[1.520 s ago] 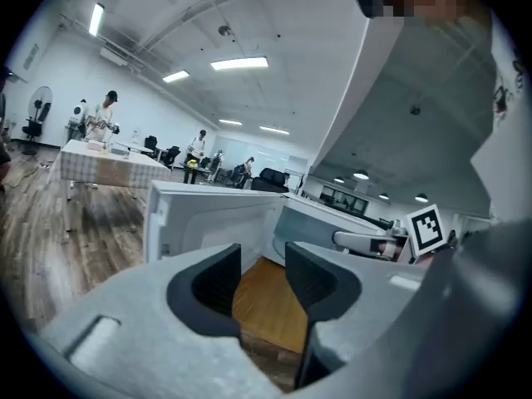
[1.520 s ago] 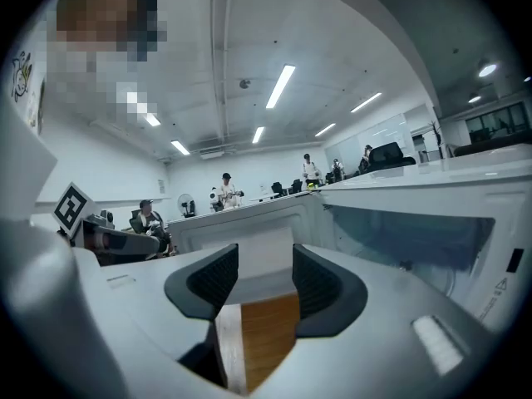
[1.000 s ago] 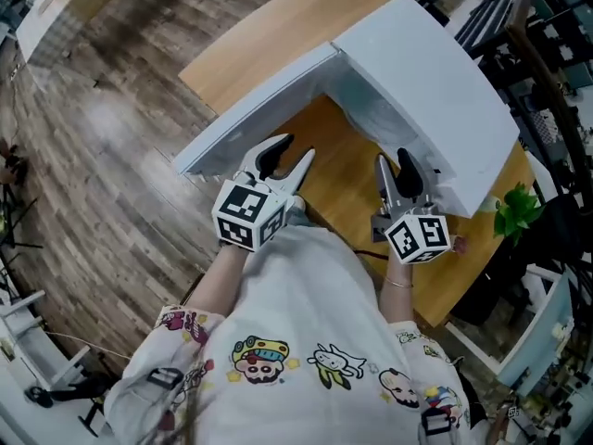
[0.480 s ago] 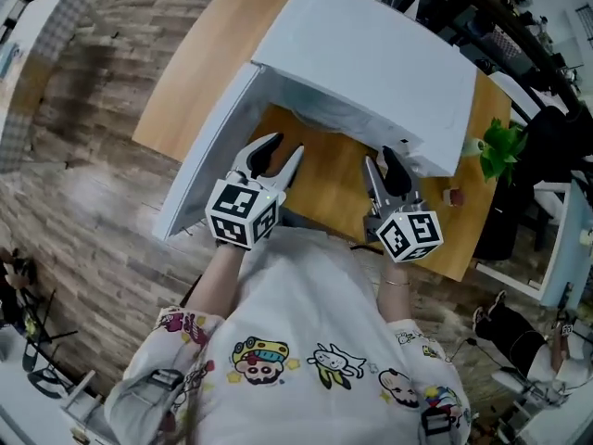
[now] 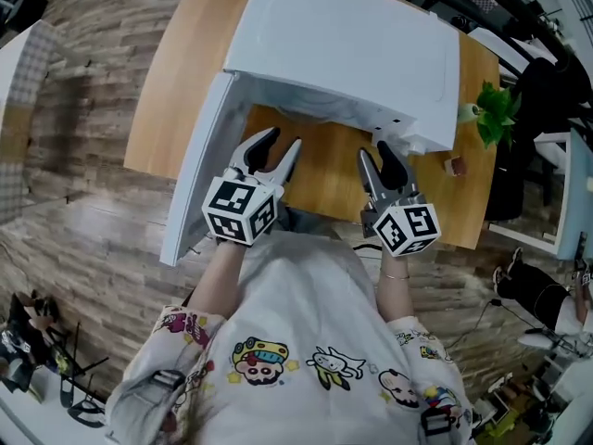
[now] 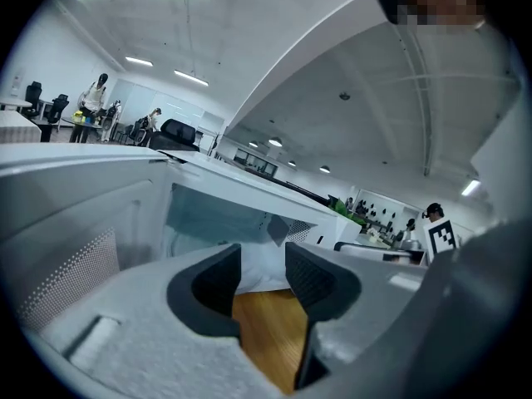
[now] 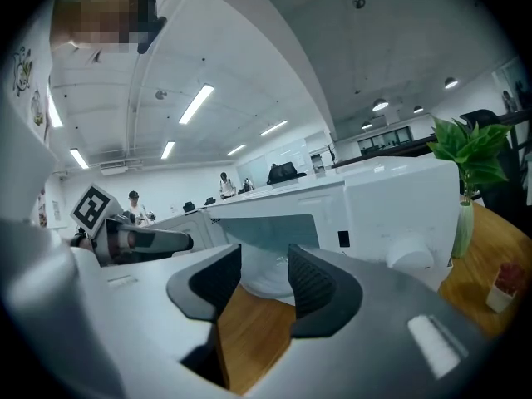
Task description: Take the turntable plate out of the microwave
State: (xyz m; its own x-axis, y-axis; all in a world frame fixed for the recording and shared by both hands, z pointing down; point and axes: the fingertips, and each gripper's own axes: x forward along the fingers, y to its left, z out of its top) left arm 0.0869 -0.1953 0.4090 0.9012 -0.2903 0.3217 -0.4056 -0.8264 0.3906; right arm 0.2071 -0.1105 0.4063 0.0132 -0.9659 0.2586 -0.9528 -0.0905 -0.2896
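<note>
Microwave [image 5: 352,49] sat on the wooden desk [image 5: 181,72], door [image 5: 197,179] swung wide open to the left. Plate [image 7: 265,278] was inside the cavity, on its floor. It showed as a pale round shape in the right gripper view, past the jaw gap. Nothing touched it.

Left hand-held gripper [image 5: 280,143] hung in front of the opening, just right of the door. Its jaws stood apart with nothing between the pads, only bare desk and the cavity beyond. Right hand-held gripper [image 5: 376,151] sat level with it, below the control-panel end of the microwave. Its jaws had just been closing a little but were clearly apart, and it gripped nothing. Both pointed into the opening, tilted slightly down, with a strip of desk between them and the cavity mouth.

A potted plant [image 5: 496,109] stood at the microwave's right, on the desk corner.
</note>
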